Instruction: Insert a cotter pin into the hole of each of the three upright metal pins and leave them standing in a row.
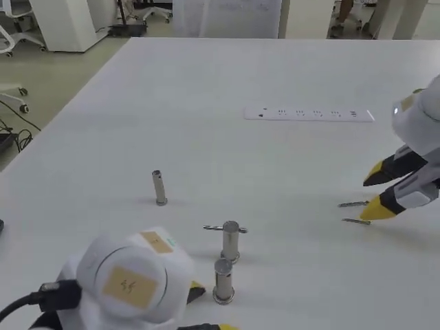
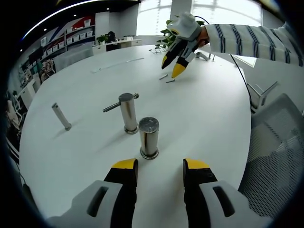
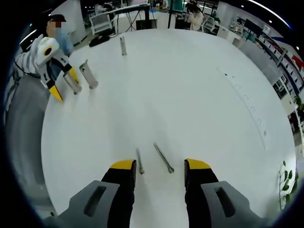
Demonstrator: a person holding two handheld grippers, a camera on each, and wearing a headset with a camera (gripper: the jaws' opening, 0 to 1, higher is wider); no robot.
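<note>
The right gripper (image 3: 160,166) has its yellow-tipped jaws spread apart and empty. Two thin grey steel cotter pins lie flat on the white counter (image 3: 190,85) just ahead of the tips. One cotter pin (image 3: 139,161) lies beside the left jaw and the other (image 3: 163,157) lies slanted between the jaws. They look light, stiff and slick, and they lie flush on a hard top, so a pinch may send one skidding. The better hold is probably across the shank near the head, leaving the legs free, though I cannot tell which end is the head.

The left gripper (image 2: 160,164) is also open and empty, just short of the nearest thick polished steel pin (image 2: 149,137), which stands upright on its flange. This pin looks dense but narrow-footed, so it is likely to topple if pushed high and should be steadied low on the barrel. Its hole is too small to make out.

Just behind it, a second steel pin (image 2: 128,113) carries an inserted cotter pin (image 2: 118,103) that juts sideways and crowds any approach. A slimmer third steel pin (image 2: 61,116) stands well apart from these two. The white power strip (image 1: 309,114) lies far off and is no obstacle.
</note>
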